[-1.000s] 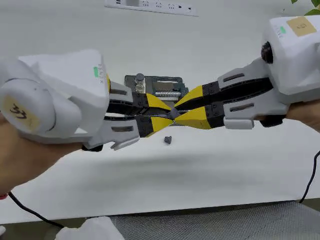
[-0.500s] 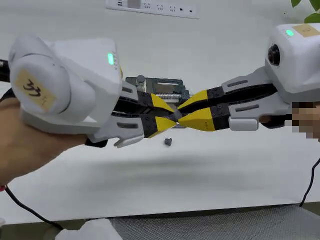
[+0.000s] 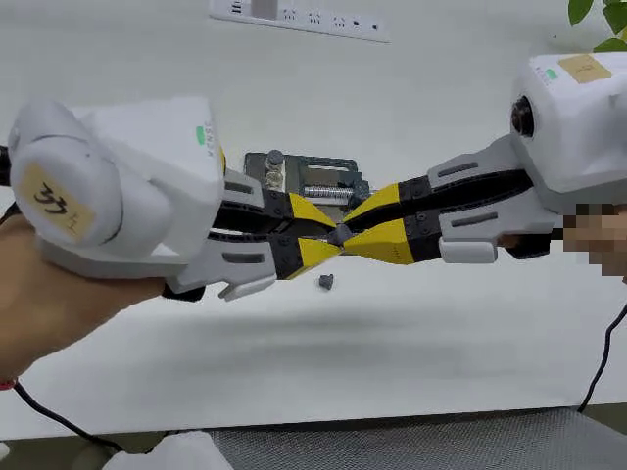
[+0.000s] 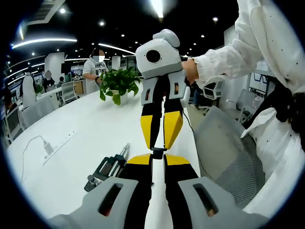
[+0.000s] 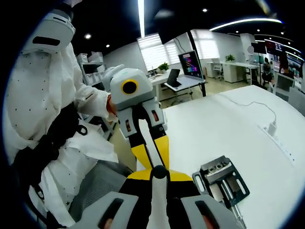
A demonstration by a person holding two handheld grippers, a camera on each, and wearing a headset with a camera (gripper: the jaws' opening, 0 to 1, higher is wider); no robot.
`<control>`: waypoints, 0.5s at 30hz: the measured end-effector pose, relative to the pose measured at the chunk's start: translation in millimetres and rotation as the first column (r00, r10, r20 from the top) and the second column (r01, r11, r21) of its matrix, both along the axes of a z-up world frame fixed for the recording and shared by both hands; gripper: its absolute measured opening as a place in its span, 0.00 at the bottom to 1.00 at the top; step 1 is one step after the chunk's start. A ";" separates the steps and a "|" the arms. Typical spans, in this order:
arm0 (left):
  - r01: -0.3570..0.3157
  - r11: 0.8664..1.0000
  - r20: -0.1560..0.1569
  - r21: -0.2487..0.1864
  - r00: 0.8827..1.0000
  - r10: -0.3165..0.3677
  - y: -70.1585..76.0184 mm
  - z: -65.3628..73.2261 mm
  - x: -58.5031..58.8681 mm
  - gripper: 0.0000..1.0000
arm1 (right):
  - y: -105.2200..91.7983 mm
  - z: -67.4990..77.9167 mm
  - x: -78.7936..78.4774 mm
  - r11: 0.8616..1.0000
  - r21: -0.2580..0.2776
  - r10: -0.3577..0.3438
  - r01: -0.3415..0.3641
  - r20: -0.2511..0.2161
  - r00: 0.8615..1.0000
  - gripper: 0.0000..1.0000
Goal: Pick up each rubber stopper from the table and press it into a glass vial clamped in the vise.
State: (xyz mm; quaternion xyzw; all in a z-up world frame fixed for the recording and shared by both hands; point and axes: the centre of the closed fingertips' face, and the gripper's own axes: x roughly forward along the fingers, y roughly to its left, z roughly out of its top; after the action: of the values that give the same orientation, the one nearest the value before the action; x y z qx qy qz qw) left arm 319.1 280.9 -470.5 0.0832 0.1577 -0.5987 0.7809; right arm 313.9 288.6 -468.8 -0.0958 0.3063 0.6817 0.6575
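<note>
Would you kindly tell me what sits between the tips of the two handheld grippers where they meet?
A small dark grey rubber stopper, held where the left gripper and right gripper meet tip to tip; the head view shows it.

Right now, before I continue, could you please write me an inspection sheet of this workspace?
Surface: white table, smooth.
Job's things: small dark grey rubber stopper held in the air; second dark stopper lying on the table; metal vise behind, clamping a glass vial with a grey top.
Clutter: nothing seen.
Grippers: left tool and right tool meet tip to tip, both shut on the held stopper.
Cables: black cable at the right edge; second black cable at the lower left.
Surroundings: white power strip, green plant leaves, grey mesh chair.
</note>
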 end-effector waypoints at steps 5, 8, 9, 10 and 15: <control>-0.019 1.000 -0.010 -0.022 1.000 0.019 3.7 -2.0 -0.7 0.09 | 3.4 -1.3 1.7 1.000 -0.020 0.012 -0.012 -0.002 1.000 0.05; -0.042 0.999 -0.013 -0.033 0.999 0.041 9.2 -3.2 1.3 0.12 | 5.4 0.5 3.8 1.000 -0.027 0.015 -0.015 -0.004 1.000 0.05; -0.048 0.998 -0.014 -0.036 0.999 0.047 11.1 -3.6 1.9 0.13 | 5.9 1.2 4.9 1.000 -0.028 0.014 -0.014 -0.004 1.000 0.05; -0.057 0.998 -0.014 -0.037 0.998 0.057 13.5 -4.5 3.0 0.14 | 6.0 1.4 6.1 0.999 -0.030 0.014 -0.015 -0.004 1.000 0.05; -0.110 0.992 -0.012 -0.059 0.994 0.109 29.2 -7.3 9.0 0.19 | 8.6 3.6 17.3 0.999 -0.042 0.006 -0.006 0.009 1.000 0.05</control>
State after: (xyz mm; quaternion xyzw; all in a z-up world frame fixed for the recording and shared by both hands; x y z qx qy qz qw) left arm 328.2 310.1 -477.8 0.0485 0.1476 -0.5598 0.8140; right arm 331.2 297.2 -465.1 -0.1137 0.3173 0.6765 0.6547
